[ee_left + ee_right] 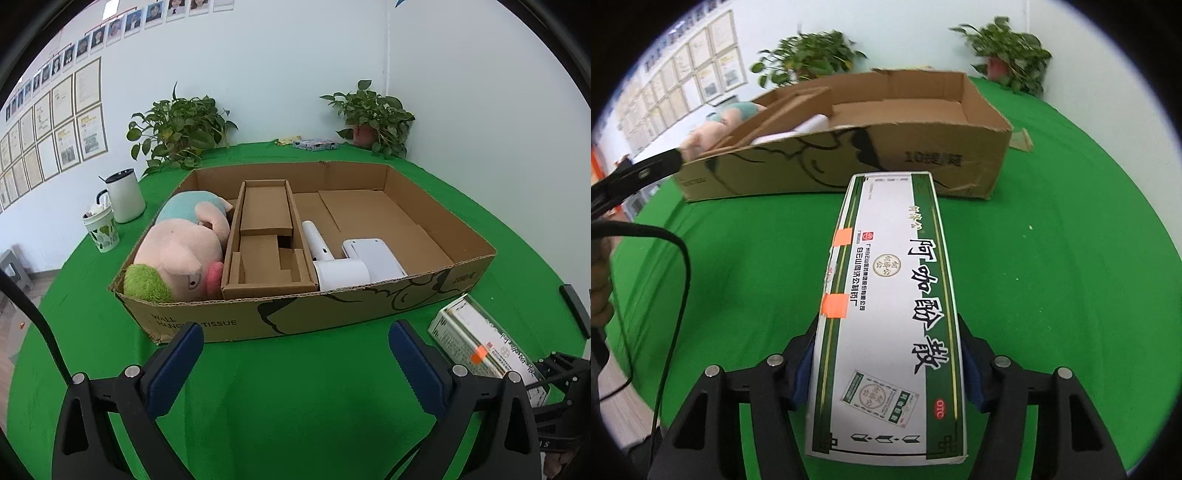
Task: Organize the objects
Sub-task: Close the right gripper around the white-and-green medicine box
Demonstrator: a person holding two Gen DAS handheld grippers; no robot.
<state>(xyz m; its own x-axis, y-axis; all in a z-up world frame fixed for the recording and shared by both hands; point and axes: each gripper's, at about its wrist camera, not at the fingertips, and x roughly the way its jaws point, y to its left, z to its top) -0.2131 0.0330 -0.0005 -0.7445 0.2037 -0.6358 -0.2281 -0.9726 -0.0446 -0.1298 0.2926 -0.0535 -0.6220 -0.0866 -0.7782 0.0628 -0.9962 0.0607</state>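
A green cloth [295, 387] covers the table under both claws, and pale walls meet in a corner far ahead, the wall off to the left claw's left hung with rows of framed papers [55, 129]. The left claw [295, 343] hangs released over bare cloth with nothing between its blue pads [177, 365]. Just ahead of it lies one big, low cardboard box [258, 325], open on top, its near wall running across the whole view. Inside, ahead and to the left, one plush toy [177, 254] fills the left end; straight ahead sits one narrow cardboard insert [266, 236]; ahead and to the right lies one white appliance [347, 258], and past that the box floor is bare. The right claw [886, 369] is clenched on one long white and green medicine carton [894, 295], pads pressed to its two long sides, the carton reaching forward from the claw toward the box's near wall without clearly touching it. Open cloth spreads to the right of this claw as far as the table's curved edge. Two potted plants [181, 125] stand beyond the box, one ahead-left, one ahead-right [373, 118]. Two cups [125, 195] stand left of the box, the smaller one patterned [101, 230]. A small flat packet [316, 144] lies between the plants.
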